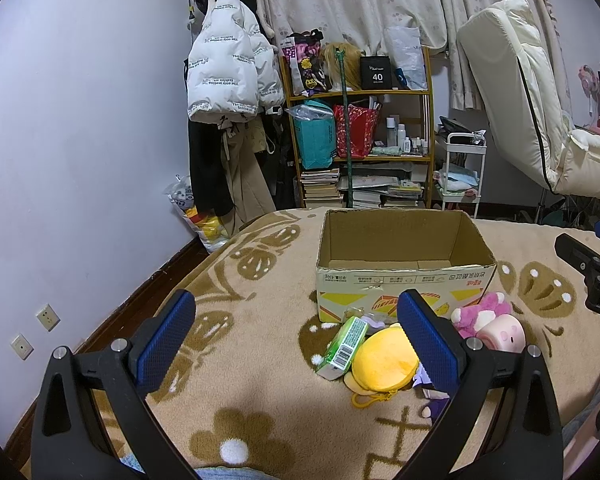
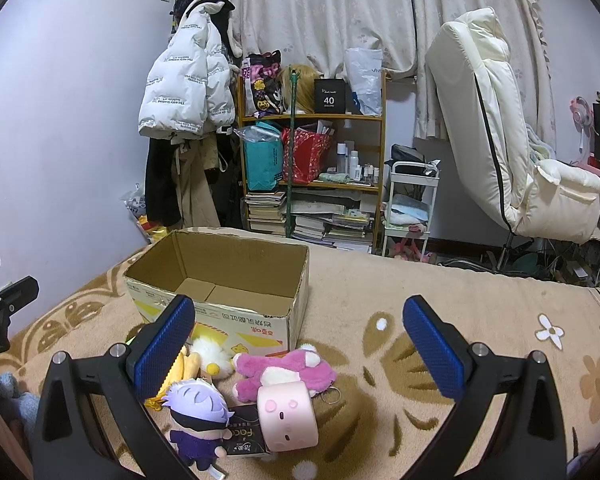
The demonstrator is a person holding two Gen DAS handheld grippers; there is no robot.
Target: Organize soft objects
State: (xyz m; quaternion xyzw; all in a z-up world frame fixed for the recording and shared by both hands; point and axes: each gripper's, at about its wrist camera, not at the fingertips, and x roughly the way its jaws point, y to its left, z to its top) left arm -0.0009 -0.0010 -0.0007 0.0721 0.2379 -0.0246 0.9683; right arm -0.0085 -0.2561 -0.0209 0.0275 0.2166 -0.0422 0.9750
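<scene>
Left wrist view: left gripper [image 1: 296,332] is hovering above the blanket [image 1: 260,360], jaws spread wide and holding nothing. A cardboard box [image 1: 404,264] is sitting open-topped on the blanket, nothing showing inside. Lying in a cluster just in front of the box: a yellow plush [image 1: 384,360], a green packet [image 1: 342,344] touching it, a pink plush [image 1: 482,312], and a pink cylinder [image 1: 504,334] leaning against the pink plush.

Right wrist view: right gripper [image 2: 300,344] is also standing wide open and empty over the same cluster. The doll [image 2: 198,412] with pale hair is lying near its left finger, beside a dark packet [image 2: 246,434]; the pink cylinder [image 2: 286,418] is resting just in front of the pink plush [image 2: 284,368]. A white plush [image 2: 212,354] is touching the box [image 2: 220,292] front. A shelf [image 2: 312,172] and a jacket [image 2: 184,80] are standing behind.
</scene>
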